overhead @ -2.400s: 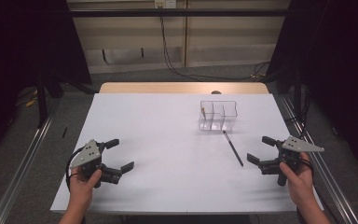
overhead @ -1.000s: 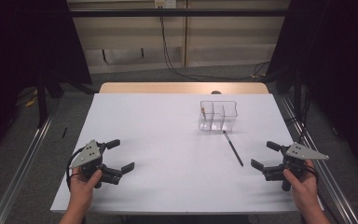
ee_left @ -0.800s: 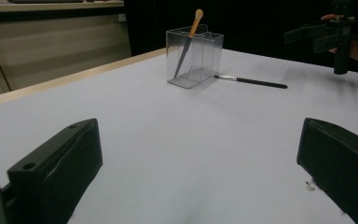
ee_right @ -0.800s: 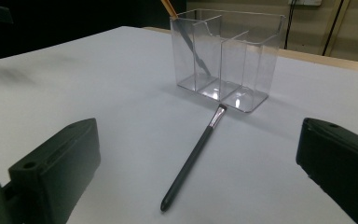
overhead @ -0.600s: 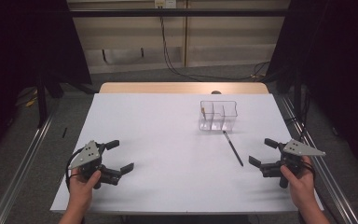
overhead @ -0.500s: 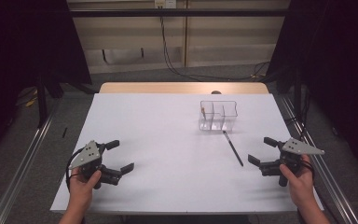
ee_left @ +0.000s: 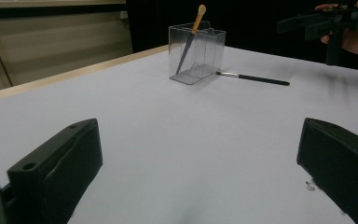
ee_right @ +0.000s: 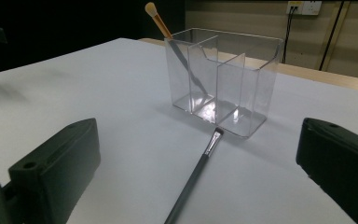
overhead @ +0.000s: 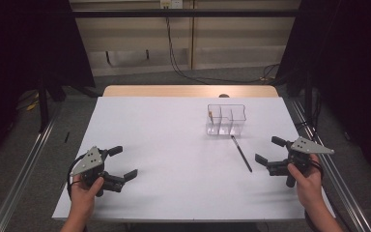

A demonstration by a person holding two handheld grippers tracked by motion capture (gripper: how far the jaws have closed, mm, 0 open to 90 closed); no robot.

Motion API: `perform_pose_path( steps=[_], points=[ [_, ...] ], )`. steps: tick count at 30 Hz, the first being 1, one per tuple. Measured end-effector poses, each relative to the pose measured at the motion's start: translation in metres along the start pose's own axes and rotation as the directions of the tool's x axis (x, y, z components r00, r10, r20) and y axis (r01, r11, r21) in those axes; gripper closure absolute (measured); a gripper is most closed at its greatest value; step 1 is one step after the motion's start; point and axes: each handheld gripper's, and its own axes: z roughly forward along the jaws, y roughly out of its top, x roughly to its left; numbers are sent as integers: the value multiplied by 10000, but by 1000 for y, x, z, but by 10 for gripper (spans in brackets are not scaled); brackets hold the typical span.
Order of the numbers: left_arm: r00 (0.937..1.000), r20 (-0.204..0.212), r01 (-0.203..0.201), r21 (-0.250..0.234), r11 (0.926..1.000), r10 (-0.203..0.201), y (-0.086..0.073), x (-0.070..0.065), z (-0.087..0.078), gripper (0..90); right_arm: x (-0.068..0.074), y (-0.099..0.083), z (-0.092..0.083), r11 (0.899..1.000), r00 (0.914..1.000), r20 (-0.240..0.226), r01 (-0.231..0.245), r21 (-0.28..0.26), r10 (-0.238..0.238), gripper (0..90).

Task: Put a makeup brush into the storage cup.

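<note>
Ahead of the right claw [overhead: 271, 155], toward the middle of the table [overhead: 174, 130], a dark brush [overhead: 241, 153] lies flat on the white top, its bristle end just short of the clear organizer [overhead: 226, 119] and its handle running back toward the claw. From the right gripper view the brush [ee_right: 196, 173] sits between the two wide-spread jaws, with bare white table to either side of it. That claw is fully open and holds nothing; the person's hand [overhead: 307, 180] keeps it close to the table's right edge, with the metal rail [overhead: 338, 183] just outside it.

Beyond the brush the organizer [ee_right: 223, 81] stands upright, split into compartments. An orange-handled brush [ee_right: 168, 35] leans in the end compartment farthest from the right claw, its tip poking above the rim.

Well across from there, the left claw [overhead: 121, 162] hangs near the table's front left corner, its jaws also spread wide and empty. In its own view the organizer [ee_left: 196, 53] and the dark brush [ee_left: 254, 79] lie far ahead, with a broad stretch of bare white surface between them and the jaws. The right claw [ee_left: 319, 23] shows beyond, raised off the table.

Between the two claws the whole front half of the table is open room.
</note>
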Motion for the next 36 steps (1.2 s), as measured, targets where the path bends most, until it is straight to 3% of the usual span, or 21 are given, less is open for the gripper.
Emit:
perform_pose_path(
  steps=[17,30,36],
  points=[
    [9999,98,-122,67,9999,121,3,-2,5,0,-6,5,20,9997,9996,163,-208,-96,210,0],
    [10000,-56,-11,-72,10000,11,4,-1,1,0,-5,10,44,9997,9998,-67,-162,185,163,0],
    [9999,-47,-143,18,9999,143,4,-1,1,0,-4,15,54,9994,9997,-214,-61,347,69,0]
  ],
)
